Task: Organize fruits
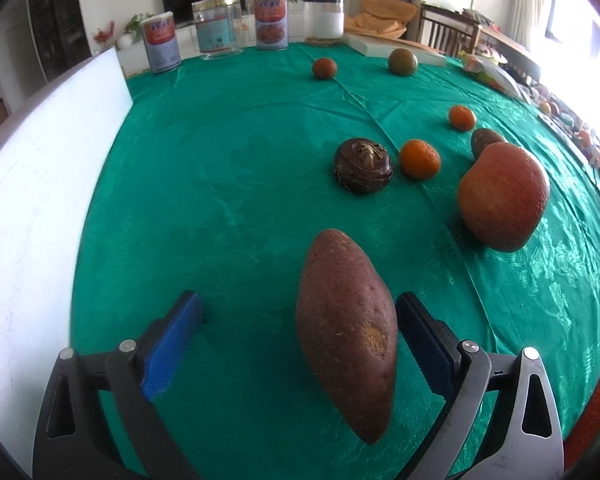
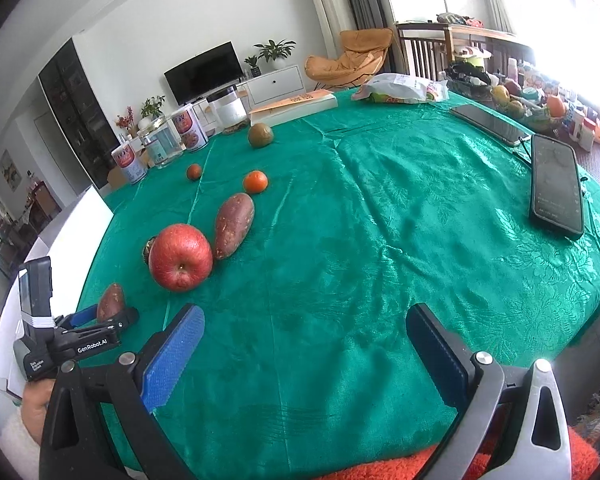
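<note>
A reddish-brown sweet potato (image 1: 346, 332) lies on the green tablecloth (image 1: 228, 184) between the fingers of my left gripper (image 1: 300, 300). The jaws stand wide open; the left pad is well clear of the potato and the right pad is close beside it. Farther off sit a red apple (image 1: 502, 196), a dark round root (image 1: 363, 165), two oranges (image 1: 420, 159) (image 1: 462, 117) and a second sweet potato (image 2: 234, 224). My right gripper (image 2: 306, 312) hangs open over bare cloth with nothing between its fingers. The right wrist view shows the left gripper (image 2: 108, 318) around the sweet potato (image 2: 111, 300).
Cans and jars (image 1: 224, 26) line the far edge, with a reddish fruit (image 1: 324, 68) and a greenish fruit (image 1: 403, 62) before them. A white board (image 1: 40, 184) stands at the left. Two phones (image 2: 556, 184) (image 2: 488, 122), a book (image 2: 296, 106) and a bag (image 2: 400, 88) lie on the right side.
</note>
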### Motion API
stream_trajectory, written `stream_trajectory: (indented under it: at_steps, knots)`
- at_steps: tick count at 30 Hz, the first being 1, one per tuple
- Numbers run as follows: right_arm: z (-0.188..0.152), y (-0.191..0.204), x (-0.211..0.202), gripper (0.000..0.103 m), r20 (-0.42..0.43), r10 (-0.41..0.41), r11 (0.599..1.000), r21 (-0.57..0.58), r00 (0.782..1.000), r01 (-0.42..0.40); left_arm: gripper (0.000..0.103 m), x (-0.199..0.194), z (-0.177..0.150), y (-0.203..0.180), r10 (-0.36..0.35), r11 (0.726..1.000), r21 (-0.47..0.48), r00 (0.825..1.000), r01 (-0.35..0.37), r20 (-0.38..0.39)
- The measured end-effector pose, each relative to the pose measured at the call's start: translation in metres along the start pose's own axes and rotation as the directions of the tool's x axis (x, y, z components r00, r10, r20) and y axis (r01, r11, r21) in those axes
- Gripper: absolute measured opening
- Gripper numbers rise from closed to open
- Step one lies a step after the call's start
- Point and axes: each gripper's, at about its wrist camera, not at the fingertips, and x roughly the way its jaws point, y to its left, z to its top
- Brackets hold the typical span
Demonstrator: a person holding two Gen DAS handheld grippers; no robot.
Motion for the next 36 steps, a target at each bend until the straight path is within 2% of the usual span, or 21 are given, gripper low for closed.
stream_trajectory:
  at_steps: [3, 5, 8, 12, 17, 21, 22, 23, 24, 25, 26, 29, 32, 36]
  knots:
    - [0.014, -0.016, 0.026, 0.102, -0.107, 0.081, 0.993, 0.099, 0.991, -0.071, 0.101, 0.001, 0.0, -0.002, 0.006, 1.0, 0.0, 1.0, -0.006, 0.0]
    - [0.03, -0.022, 0.042, 0.102, -0.131, 0.076, 0.99, 0.124, 0.988, -0.06, 0.102, 0.001, 0.0, -0.002, 0.007, 1.0, -0.004, 1.0, -0.007, -0.001]
    - [0.069, -0.016, 0.07, 0.102, -0.14, 0.004, 0.999, 0.037, 0.99, 0.001, 0.102, 0.001, 0.0, -0.002, 0.006, 1.0, -0.004, 1.0, -0.006, -0.001]
    - [0.124, 0.014, 0.122, 0.101, -0.192, 0.04, 0.995, -0.087, 0.98, -0.058, 0.103, 0.001, -0.001, -0.003, 0.009, 1.0, -0.005, 1.0, -0.009, -0.001]
    - [0.161, 0.063, 0.183, 0.077, -0.223, 0.032, 0.974, -0.21, 0.974, -0.08, 0.103, 0.001, -0.001, -0.003, 0.009, 1.0, -0.005, 1.0, -0.009, -0.001]
    - [0.159, 0.092, 0.223, 0.074, -0.282, 0.0, 0.954, -0.287, 0.959, -0.084, 0.103, 0.001, 0.0, -0.003, 0.009, 1.0, -0.005, 1.0, -0.009, -0.001]
    - [0.156, 0.096, 0.231, 0.067, -0.297, -0.021, 0.948, -0.309, 0.955, -0.075, 0.103, 0.001, -0.001, -0.003, 0.008, 1.0, -0.005, 1.0, -0.008, -0.001]
    - [0.153, 0.099, 0.238, 0.053, -0.311, -0.05, 0.943, -0.328, 0.949, -0.058, 0.103, 0.001, 0.0, -0.003, 0.008, 1.0, -0.005, 1.0, -0.008, -0.001]
    - [0.152, 0.102, 0.237, 0.05, -0.284, -0.078, 0.935, -0.354, 0.956, -0.029, 0.103, 0.001, -0.001, -0.003, 0.008, 1.0, -0.005, 1.0, -0.008, -0.001]
    - [0.151, 0.102, 0.237, 0.038, -0.281, -0.083, 0.933, -0.36, 0.956, -0.024, 0.103, 0.001, -0.001, -0.003, 0.009, 1.0, -0.005, 1.0, -0.009, -0.001]
    - [0.152, 0.099, 0.236, 0.032, -0.283, -0.078, 0.938, -0.345, 0.956, -0.026, 0.103, 0.0, -0.001, -0.003, 0.008, 1.0, -0.005, 1.0, -0.008, -0.001]
    - [0.155, 0.08, 0.218, 0.032, -0.243, -0.074, 0.956, -0.295, 0.967, -0.001, 0.103, 0.0, -0.001, -0.003, 0.008, 1.0, -0.005, 1.0, -0.008, -0.001]
    - [0.151, 0.052, 0.189, 0.032, -0.235, -0.074, 0.977, -0.214, 0.969, 0.023, 0.103, 0.0, -0.001, -0.003, 0.008, 1.0, -0.005, 1.0, -0.008, -0.001]
    - [0.116, 0.022, 0.142, 0.032, -0.27, -0.061, 0.993, -0.115, 0.961, 0.031, 0.103, 0.0, 0.0, -0.003, 0.009, 1.0, -0.005, 1.0, -0.009, -0.001]
